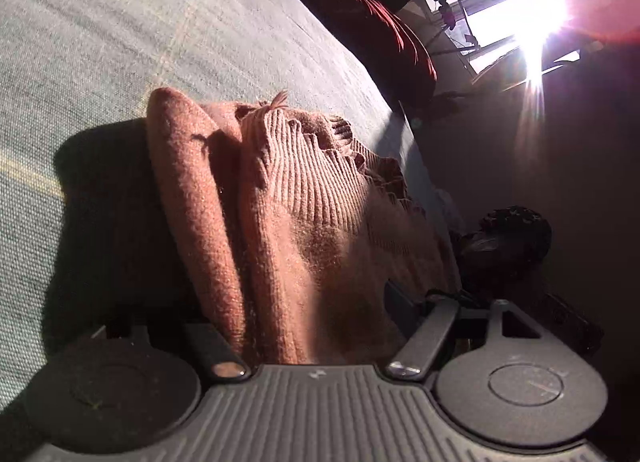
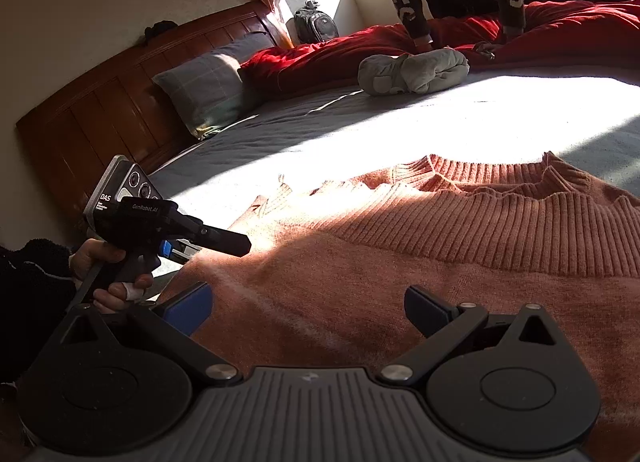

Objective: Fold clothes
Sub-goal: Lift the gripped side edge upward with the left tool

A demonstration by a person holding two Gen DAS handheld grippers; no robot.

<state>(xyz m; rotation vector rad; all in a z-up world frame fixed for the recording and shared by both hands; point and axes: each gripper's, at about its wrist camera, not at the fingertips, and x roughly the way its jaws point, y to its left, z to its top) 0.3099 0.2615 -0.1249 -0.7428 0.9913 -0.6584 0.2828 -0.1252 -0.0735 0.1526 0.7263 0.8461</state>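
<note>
Sweater (image 2: 420, 262), salmon-pink knit with ribbed hem, lies on the grey bed sheet (image 2: 360, 122), filling the lower half of the right wrist frame. Step in hand, judged: between folds, one side already doubled over into a long roll at centre-left of the left wrist frame. Left gripper (image 2: 192, 242), seen at left of the right wrist frame, sits at the garment's edge with jaws spread, knit between them but not pinched. Right gripper (image 2: 308, 308) hovers over the body panel, jaws spread, nothing held. Next move likely calls for closing on an edge and carrying it across. Hem edge looks wavy, fabric soft and thick.
</note>
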